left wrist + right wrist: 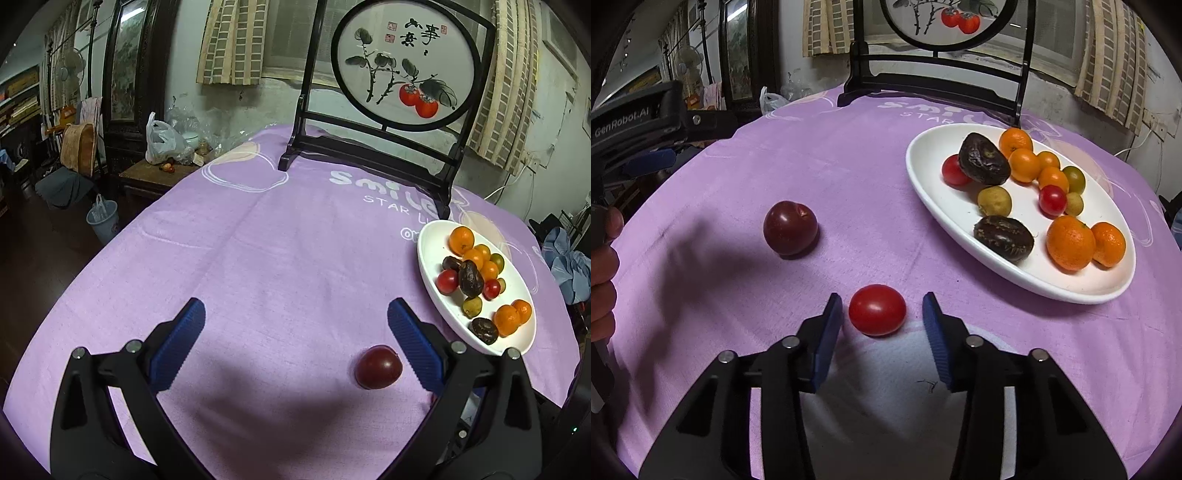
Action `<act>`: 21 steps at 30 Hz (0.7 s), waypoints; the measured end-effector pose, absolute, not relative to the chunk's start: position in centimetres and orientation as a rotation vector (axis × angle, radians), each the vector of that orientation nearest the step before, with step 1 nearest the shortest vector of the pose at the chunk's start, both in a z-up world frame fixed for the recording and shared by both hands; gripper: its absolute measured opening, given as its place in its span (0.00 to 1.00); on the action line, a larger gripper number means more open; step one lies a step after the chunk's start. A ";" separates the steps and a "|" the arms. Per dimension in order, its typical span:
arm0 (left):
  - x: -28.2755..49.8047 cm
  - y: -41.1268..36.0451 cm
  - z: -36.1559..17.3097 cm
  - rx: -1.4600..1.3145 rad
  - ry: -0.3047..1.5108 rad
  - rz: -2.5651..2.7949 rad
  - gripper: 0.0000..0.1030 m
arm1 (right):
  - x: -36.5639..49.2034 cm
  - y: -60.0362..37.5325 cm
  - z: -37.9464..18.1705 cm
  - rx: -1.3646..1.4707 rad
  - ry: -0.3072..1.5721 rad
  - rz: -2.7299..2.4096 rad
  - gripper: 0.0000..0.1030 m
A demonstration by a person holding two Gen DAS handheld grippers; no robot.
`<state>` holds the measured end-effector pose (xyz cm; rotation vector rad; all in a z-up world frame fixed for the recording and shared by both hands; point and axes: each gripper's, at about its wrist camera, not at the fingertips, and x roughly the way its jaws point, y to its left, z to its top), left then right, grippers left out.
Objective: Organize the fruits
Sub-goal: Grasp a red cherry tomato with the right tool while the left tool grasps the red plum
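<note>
A dark red plum (378,367) lies on the purple cloth, between the fingers of my left gripper (295,314) and close to the right one; that gripper is wide open and empty. The plum also shows in the right wrist view (790,228). A red cherry tomato (877,309) lies on the cloth between the blue pads of my right gripper (882,308), which is open around it without touching. A white oval plate (934,199) at the right holds several oranges, cherry tomatoes, dark fruits and small green ones; it also shows in the left wrist view (430,254).
A black-framed round painted screen (402,66) stands at the back of the table. The left gripper's body (639,122) and the hand holding it show at the left edge. The table's left edge drops to a dark floor with a bucket (103,219).
</note>
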<state>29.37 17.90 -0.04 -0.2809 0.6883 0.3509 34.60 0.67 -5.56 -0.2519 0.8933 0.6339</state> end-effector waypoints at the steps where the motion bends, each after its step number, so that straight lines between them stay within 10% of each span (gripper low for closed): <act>1: 29.4 17.9 -0.1 -0.282 0.691 0.350 0.98 | 34.6 0.8 -5.6 -0.256 0.895 0.634 0.40; 21: 29.5 18.1 -0.4 -0.286 0.704 0.351 0.98 | 34.8 -0.6 -4.6 -0.158 0.915 0.665 0.30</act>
